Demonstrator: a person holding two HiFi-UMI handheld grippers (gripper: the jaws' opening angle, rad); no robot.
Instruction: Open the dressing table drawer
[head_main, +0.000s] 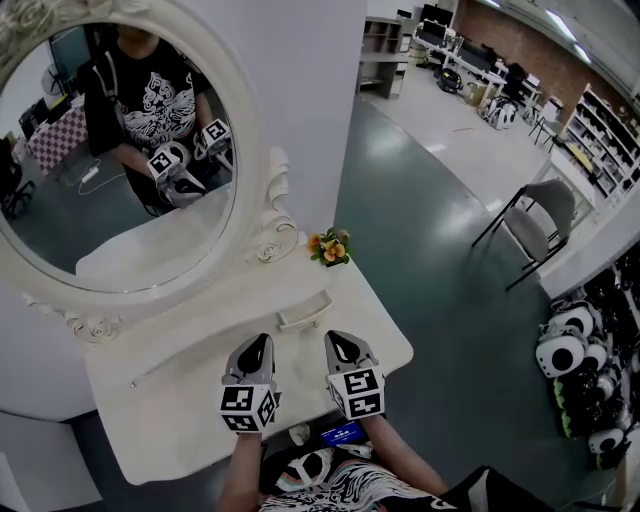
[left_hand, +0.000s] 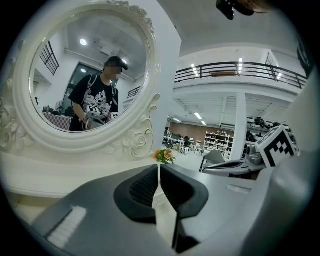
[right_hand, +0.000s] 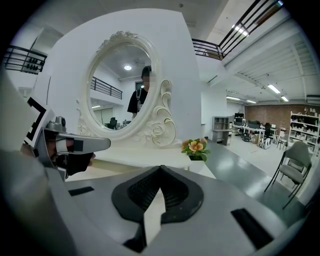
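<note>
Head view: the left hand-held gripper (head_main: 253, 352) and the right hand-held gripper (head_main: 345, 348) are held side by side above the near part of the white surface (head_main: 180, 410), pointed toward the mirror (head_main: 120, 160).
Left jaws: clenched, the tips pressed together, nothing gripped between them.
Right jaws: clenched likewise, nothing gripped.
Drawer: its curved handle (head_main: 305, 318) is seen on the tier below the mirror, just beyond both grippers and touched by neither; the drawer appears pushed in.
Flowers: a small orange bunch (head_main: 330, 247) is set at the surface's far right corner, beside the mirror's carved frame.
</note>
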